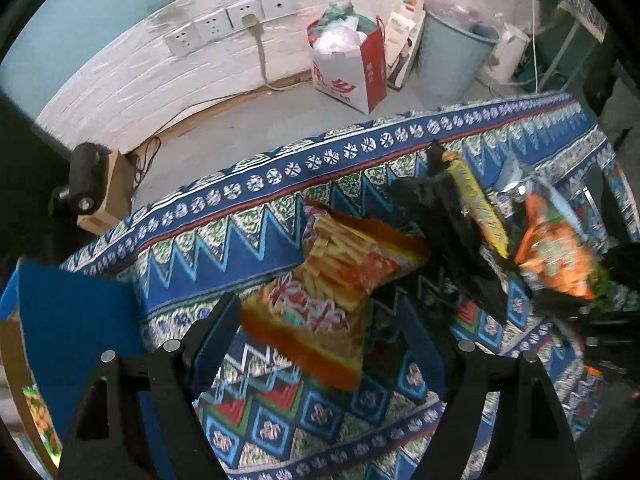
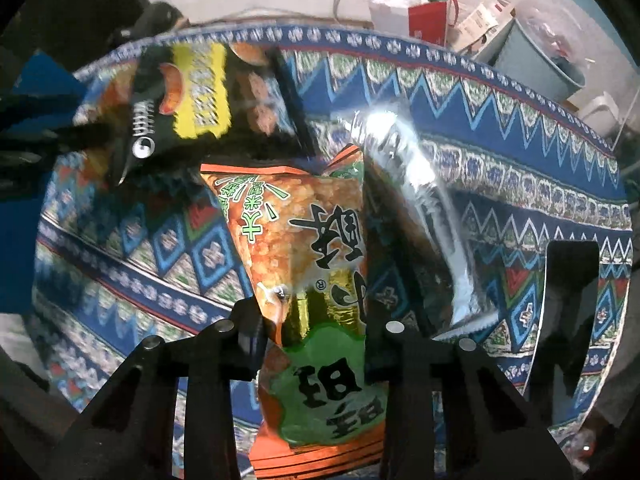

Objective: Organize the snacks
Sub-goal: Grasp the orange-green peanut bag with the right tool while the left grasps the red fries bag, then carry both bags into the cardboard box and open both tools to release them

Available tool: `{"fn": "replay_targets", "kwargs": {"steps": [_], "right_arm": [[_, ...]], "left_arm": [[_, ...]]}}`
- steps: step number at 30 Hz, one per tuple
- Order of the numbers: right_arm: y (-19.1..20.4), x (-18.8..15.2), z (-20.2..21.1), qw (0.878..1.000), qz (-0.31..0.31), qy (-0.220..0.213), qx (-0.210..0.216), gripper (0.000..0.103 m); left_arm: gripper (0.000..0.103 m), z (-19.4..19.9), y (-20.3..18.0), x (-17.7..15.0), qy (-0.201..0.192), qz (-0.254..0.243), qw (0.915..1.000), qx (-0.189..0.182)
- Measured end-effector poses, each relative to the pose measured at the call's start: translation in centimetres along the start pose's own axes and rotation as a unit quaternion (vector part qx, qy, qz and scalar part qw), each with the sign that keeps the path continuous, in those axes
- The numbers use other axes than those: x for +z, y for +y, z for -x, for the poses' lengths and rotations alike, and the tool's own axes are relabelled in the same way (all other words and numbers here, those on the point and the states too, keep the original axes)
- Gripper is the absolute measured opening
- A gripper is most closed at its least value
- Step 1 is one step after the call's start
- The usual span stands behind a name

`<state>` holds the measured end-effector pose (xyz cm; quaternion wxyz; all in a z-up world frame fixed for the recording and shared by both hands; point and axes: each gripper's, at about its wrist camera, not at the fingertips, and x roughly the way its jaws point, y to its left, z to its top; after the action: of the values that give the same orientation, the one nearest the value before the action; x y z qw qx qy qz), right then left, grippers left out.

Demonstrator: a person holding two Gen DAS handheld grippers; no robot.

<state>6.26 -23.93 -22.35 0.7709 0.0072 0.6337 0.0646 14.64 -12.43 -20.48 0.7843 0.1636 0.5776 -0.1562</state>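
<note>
Tool on the right (image 2: 316,332) clamps the orange-green snack bag (image 2: 316,264); left tool (image 1: 320,336) gapes.

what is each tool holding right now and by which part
The right tool is shut on the orange and green snack bag, around its middle. The left tool is open, holding nothing.

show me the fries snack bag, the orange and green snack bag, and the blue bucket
fries snack bag (image 1: 320,296), left wrist view, middle of its front.
orange and green snack bag (image 2: 304,240), right wrist view, printed front.
blue bucket (image 1: 448,60), left wrist view, outer wall.
</note>
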Motion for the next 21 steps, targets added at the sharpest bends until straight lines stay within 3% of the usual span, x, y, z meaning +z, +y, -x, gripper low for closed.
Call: {"fn": "replay_targets", "kwargs": {"steps": [11, 17, 21], "right_arm": [[-0.6, 1.2, 2.3, 0.998, -0.040, -0.041, 0.027, 0.033], [-0.5, 1.6, 2.9, 0.997, -0.045, -0.055, 0.023, 0.033], [-0.4, 1.9, 3.4, 0.997, -0.045, -0.065, 0.014, 0.033]], "left_arm": [[0.081, -2.6, -0.1, 0.3, 0.008, -0.001, 1.0000, 0.003], [0.046, -2.4, -0.8, -0.2, 0.007, -0.013, 0.9999, 0.002], [0.042, -2.0, -1.3, -0.7, 0.010, -0.020, 0.9997, 0.009]]}}
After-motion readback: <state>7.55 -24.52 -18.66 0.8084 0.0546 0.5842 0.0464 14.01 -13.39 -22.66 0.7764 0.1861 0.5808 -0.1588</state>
